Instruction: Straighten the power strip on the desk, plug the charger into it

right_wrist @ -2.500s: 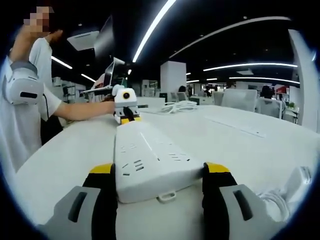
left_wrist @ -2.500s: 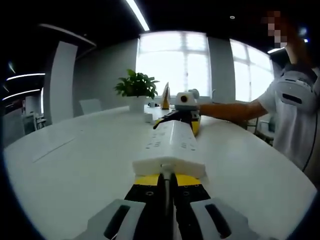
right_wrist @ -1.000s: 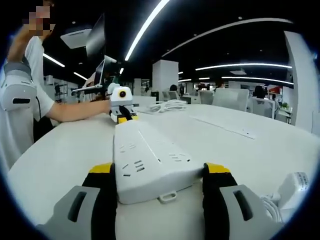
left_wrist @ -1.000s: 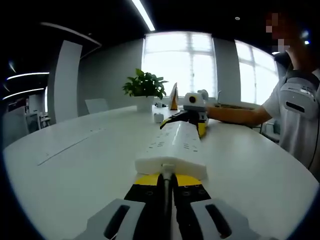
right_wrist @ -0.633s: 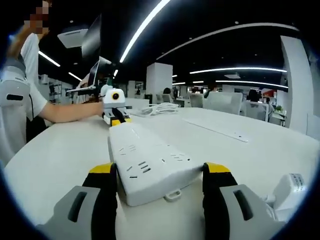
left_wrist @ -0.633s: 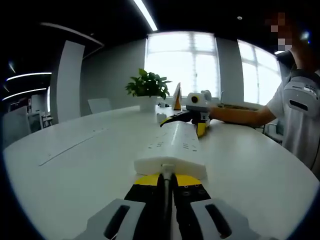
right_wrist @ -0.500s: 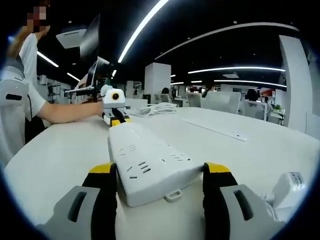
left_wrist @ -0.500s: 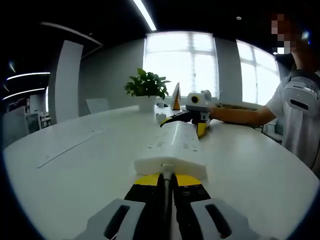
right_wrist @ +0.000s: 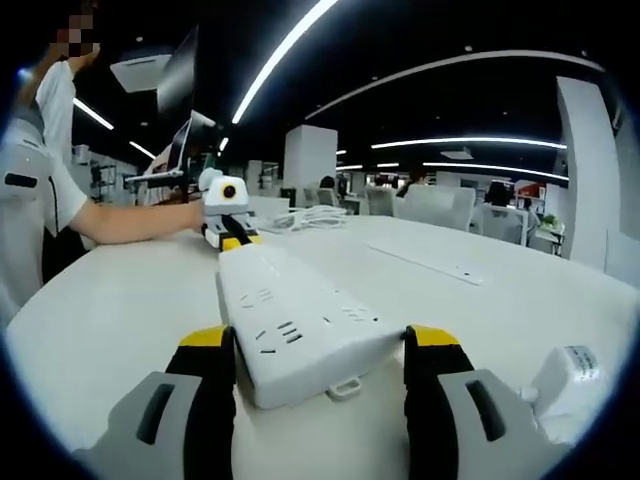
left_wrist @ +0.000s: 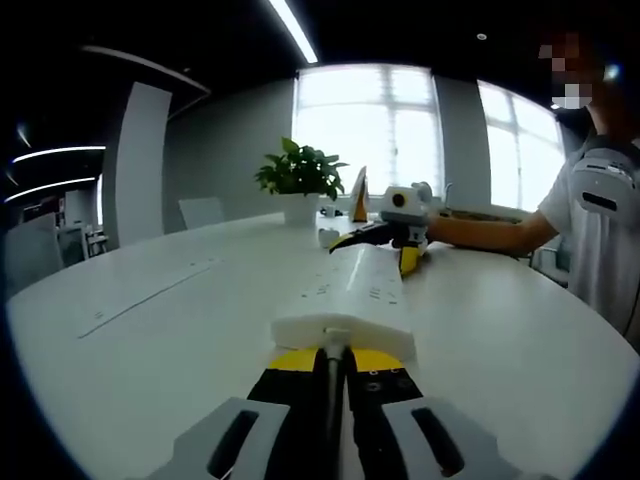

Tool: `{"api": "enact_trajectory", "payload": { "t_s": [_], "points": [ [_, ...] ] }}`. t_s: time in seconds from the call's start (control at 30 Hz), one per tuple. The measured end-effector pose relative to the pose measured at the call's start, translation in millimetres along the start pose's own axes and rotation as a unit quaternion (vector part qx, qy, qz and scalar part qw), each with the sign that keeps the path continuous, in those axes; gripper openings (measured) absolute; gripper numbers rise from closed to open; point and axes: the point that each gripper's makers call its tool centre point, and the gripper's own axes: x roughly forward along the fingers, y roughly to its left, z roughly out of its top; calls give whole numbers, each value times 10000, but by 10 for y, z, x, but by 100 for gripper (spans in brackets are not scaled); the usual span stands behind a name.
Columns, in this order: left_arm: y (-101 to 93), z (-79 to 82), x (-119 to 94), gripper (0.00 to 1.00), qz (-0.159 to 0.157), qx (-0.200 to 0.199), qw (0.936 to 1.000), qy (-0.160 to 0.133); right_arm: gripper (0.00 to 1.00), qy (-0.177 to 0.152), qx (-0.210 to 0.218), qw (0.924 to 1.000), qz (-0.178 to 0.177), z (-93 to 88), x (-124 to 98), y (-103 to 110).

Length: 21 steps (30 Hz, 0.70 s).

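The power strip (right_wrist: 295,320) lies long on the bench (right_wrist: 110,330), one end in each tongs. Right tongs (right_wrist: 318,375) hug it wide; left tongs (left_wrist: 332,365) pinch it shut. The charger (right_wrist: 563,385) sits just right of the right tongs.

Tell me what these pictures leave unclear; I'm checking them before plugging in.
- Charger: right gripper view, cut off at the edge; prongs unseen.
- Power strip: its cord isn't visible.
- Left gripper: left gripper view, the strip's end hides what the jaws pinch.
- Strip sockets: foreshortened, types unreadable.
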Motion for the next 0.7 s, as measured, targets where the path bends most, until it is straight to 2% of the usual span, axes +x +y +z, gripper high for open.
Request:
{"api": "enact_trajectory", "payload": {
  "t_s": [0.07, 0.2, 0.27, 0.4, 0.5, 0.53, 0.57, 0.63, 0.7],
  "points": [
    [2, 2, 3, 12, 7, -6, 10000, -3, 62, -180, 124, 9998, 12, 73, -31, 2],
    [4, 7, 6, 13, 42, -3, 10000, -33, 37, -803, 518, 9954, -102, 349, -150, -86],
    [8, 8, 6, 13, 53, -7, 10000, -35, 38, -1171, 971, 9883, -65, 487, -202, -120],
    [5, 14, 5, 13, 68, -4, 10000, -48, 39, -1657, 1184, 9789, -161, 666, -325, -226],
    [16, 14, 5, 13, 76, 0, 10000, -56, 37, -2023, 944, 9732, -561, 801, -463, -426],
    [18, 14, 5, 13, 74, 6, 10000, -61, 35, -2241, 813, 9678, -813, 879, -544, -518],
    [21, 13, 4, 13, 73, 9, 10000, -63, 33, -2367, 896, 9629, -933, 915, -600, -577],
    [24, 13, 4, 13, 76, 15, 9999, -67, 32, -2380, 1081, 9579, -1185, 920, -683, -691],
    [26, 13, 4, 13, 77, 17, 9999, -69, 33, -2217, 1335, 9538, -1527, 816, -757, -911]
  ]
}}
